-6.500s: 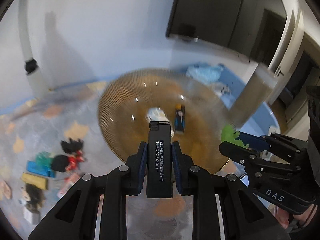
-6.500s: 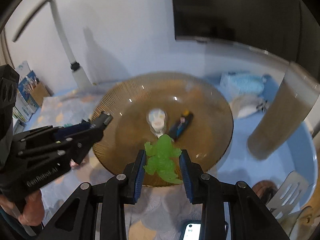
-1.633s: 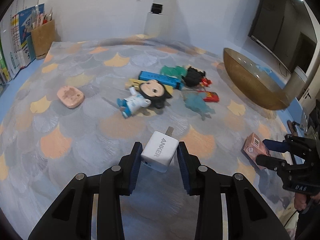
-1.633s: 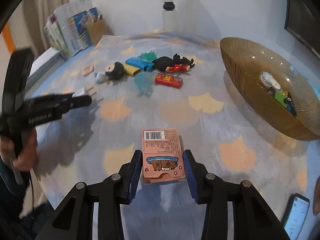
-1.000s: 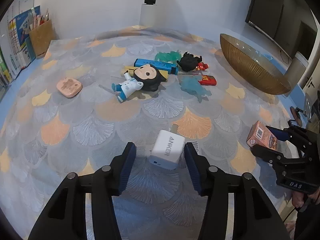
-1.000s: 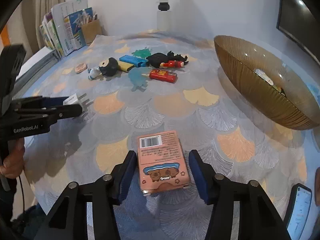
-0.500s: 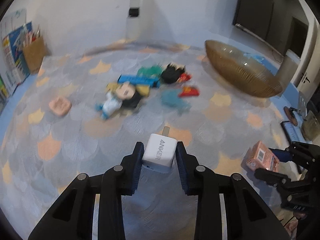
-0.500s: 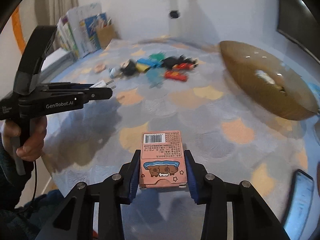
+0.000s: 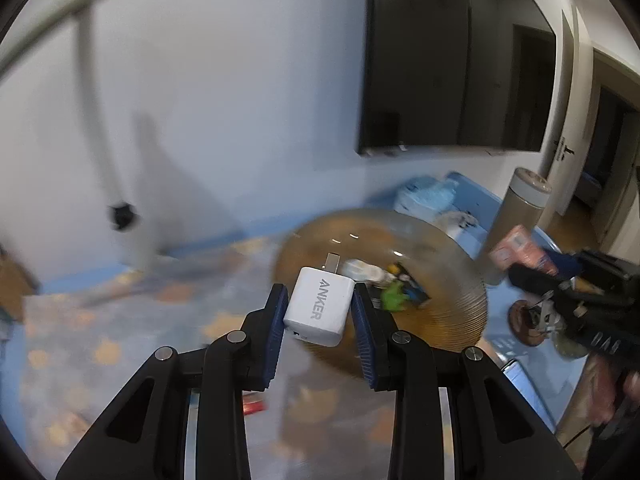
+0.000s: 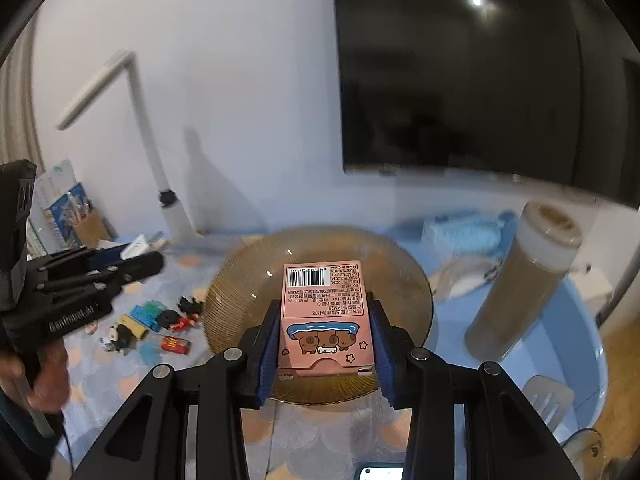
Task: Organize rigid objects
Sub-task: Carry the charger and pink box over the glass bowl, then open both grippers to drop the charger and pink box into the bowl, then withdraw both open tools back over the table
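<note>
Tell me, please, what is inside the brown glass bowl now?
In the left wrist view the bowl holds a green toy, a white object and something dark with yellow. The white charger in the left gripper covers part of the inside.

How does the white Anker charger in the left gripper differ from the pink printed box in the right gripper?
The white Anker charger is plain, marked only with a grey logo; the pink printed box carries a barcode and cartoon animals. The charger sits tilted between the jaws with its metal prong pointing forward; the box sits straight. Both are clamped and held in front of the ribbed amber glass bowl.
</note>
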A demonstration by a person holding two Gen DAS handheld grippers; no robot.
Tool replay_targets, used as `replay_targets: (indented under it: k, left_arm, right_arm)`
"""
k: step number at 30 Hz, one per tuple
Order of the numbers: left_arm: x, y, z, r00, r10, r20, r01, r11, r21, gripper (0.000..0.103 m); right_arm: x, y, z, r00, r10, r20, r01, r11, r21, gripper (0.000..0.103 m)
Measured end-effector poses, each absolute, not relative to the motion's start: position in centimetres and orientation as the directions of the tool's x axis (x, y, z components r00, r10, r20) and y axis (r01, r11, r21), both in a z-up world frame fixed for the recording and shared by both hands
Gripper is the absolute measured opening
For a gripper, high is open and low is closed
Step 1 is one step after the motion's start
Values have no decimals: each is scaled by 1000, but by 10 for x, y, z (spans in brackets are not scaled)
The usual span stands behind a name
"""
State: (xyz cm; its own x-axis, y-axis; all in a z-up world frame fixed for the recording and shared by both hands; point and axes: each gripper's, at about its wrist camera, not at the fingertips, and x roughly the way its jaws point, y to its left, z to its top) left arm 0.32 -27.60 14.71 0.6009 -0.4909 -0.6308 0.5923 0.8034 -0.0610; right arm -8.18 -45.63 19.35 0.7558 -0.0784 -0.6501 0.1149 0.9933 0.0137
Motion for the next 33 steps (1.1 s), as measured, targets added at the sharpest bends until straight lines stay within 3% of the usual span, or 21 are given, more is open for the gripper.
replay_targets:
  k: [4, 10, 12, 14, 20, 25, 28, 33]
  left_arm:
    - [14, -300, 108, 535, -471, -701, 593, 801, -85, 29]
    - [16, -313, 86, 500, -468, -729, 598, 795, -100, 32]
    - [16, -311, 90, 500, -475, -724, 599, 794, -108, 67]
    - [12, -294, 101, 524, -495, -693, 592, 797, -120, 77]
    - [0, -220, 146, 601, -511, -614, 541, 826, -159, 77]
    - [-19, -143, 171, 684, -480, -550, 436, 873, -220, 77]
    - [-29, -107, 166, 714, -437, -547, 372, 899, -232, 77]
    - [-35, -58, 105, 724, -272, -633, 212, 962, -171, 77]
  right_arm:
    - [-59, -461, 160, 674, -64, -736, 119, 993, 23, 40]
    - [-49, -471, 138, 621, -32, -783, 110, 993, 46, 41]
    - [-50, -476, 140, 626, -47, -779, 129, 991, 44, 55]
    - [-58, -482, 150, 654, -59, -754, 155, 986, 57, 59]
    - [-82, -476, 192, 717, -46, -695, 156, 983, 96, 59]
    - [-98, -422, 214, 757, 67, -650, 33, 989, 141, 61]
    - [-104, -369, 203, 746, 142, -650, -63, 988, 144, 62]
    - [-102, -290, 134, 705, 177, -686, -153, 983, 97, 62]
